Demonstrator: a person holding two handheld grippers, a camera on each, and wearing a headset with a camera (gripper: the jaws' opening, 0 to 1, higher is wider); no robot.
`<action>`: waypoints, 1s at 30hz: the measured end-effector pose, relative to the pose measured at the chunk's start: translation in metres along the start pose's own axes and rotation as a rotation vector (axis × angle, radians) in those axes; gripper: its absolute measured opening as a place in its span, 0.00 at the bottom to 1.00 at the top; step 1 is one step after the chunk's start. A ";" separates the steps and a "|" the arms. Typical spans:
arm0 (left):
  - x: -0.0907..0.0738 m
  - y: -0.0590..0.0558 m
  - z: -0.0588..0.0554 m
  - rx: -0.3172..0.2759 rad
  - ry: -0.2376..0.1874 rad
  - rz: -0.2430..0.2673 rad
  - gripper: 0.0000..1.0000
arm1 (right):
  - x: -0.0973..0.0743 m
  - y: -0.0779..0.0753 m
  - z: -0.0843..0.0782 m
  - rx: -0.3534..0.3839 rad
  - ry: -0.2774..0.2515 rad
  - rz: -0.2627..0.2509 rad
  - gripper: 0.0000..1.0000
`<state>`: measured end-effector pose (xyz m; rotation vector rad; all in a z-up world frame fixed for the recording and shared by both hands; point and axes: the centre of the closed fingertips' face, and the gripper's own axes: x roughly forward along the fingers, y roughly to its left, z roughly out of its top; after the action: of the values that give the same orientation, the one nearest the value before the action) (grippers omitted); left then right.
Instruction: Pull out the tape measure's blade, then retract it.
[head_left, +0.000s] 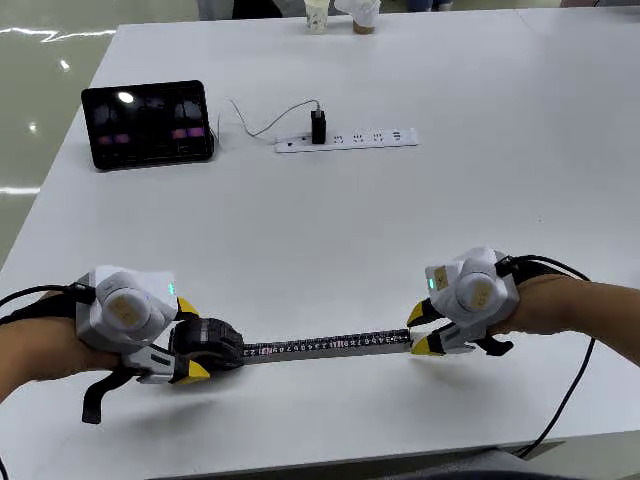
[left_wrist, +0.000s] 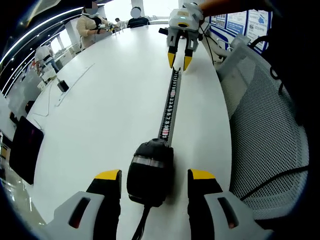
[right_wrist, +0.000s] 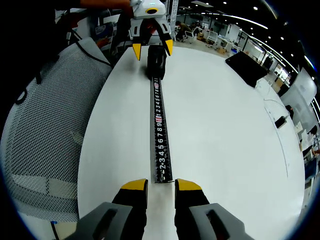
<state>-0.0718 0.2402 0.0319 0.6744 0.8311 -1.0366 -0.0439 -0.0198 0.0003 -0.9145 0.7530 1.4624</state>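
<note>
A black tape measure case (head_left: 208, 345) lies on the white table (head_left: 400, 220) near its front edge. Its blade (head_left: 325, 347) stretches flat to the right. My left gripper (head_left: 192, 340) is open, and its yellow-tipped jaws straddle the case (left_wrist: 150, 172) with a small gap on each side. My right gripper (head_left: 420, 331) is open at the blade's free end. In the right gripper view the blade end (right_wrist: 163, 176) lies just ahead of the right gripper (right_wrist: 161, 185), and its jaws stand slightly wider than the blade. The right gripper (left_wrist: 179, 62) also appears at the far end of the blade (left_wrist: 170, 107).
A dark tablet (head_left: 148, 123) stands at the back left. A white power strip (head_left: 345, 140) with a black plug (head_left: 318, 127) lies mid-table. Cups (head_left: 317, 15) stand at the far edge. A grey mesh chair (left_wrist: 265, 125) sits beside the table's front edge.
</note>
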 end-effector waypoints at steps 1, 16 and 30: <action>0.001 0.000 0.000 -0.001 -0.006 0.000 0.50 | -0.001 0.000 0.001 -0.001 -0.002 0.000 0.19; -0.002 -0.005 0.007 -0.082 -0.046 -0.026 0.68 | -0.001 0.004 -0.005 0.050 0.016 -0.019 0.38; -0.003 -0.010 0.012 -0.172 -0.090 -0.033 0.84 | -0.002 0.007 -0.007 0.132 -0.004 -0.041 0.54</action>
<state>-0.0783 0.2282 0.0397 0.4668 0.8447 -1.0051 -0.0504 -0.0275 -0.0020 -0.8209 0.8136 1.3621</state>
